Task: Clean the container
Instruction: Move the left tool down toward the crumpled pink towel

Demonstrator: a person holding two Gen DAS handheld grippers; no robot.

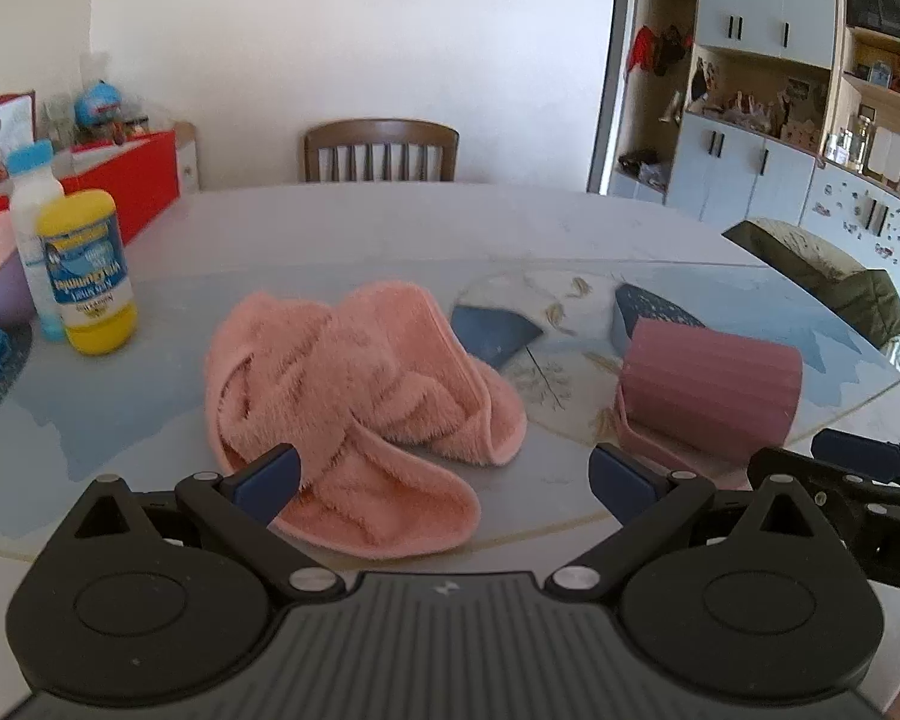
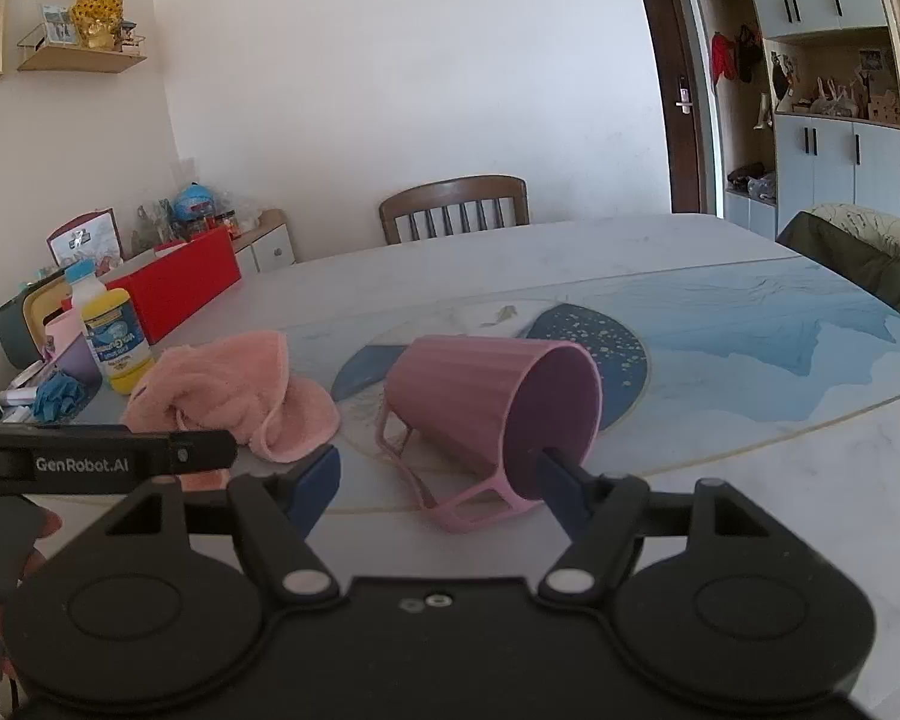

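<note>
1. My left gripper (image 1: 444,474) is spread wide, empty, over the pink cloth (image 1: 354,396).
2. My right gripper (image 2: 438,480) gapes at the pink cup (image 2: 486,408), toppled sideways on the table (image 2: 750,480).

One pink cup (image 2: 486,396), one pink cloth (image 1: 354,396), two bottles (image 1: 87,273) (image 1: 33,204), one chair (image 1: 381,150).

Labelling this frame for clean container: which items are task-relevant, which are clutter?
Task items:
pink ribbed cup, on its side, mouth toward the right gripper
pink towel, crumpled, just ahead of the left gripper

Clutter:
yellow bottle
white bottle with blue cap
red box
blue cloth
wooden chair
</note>
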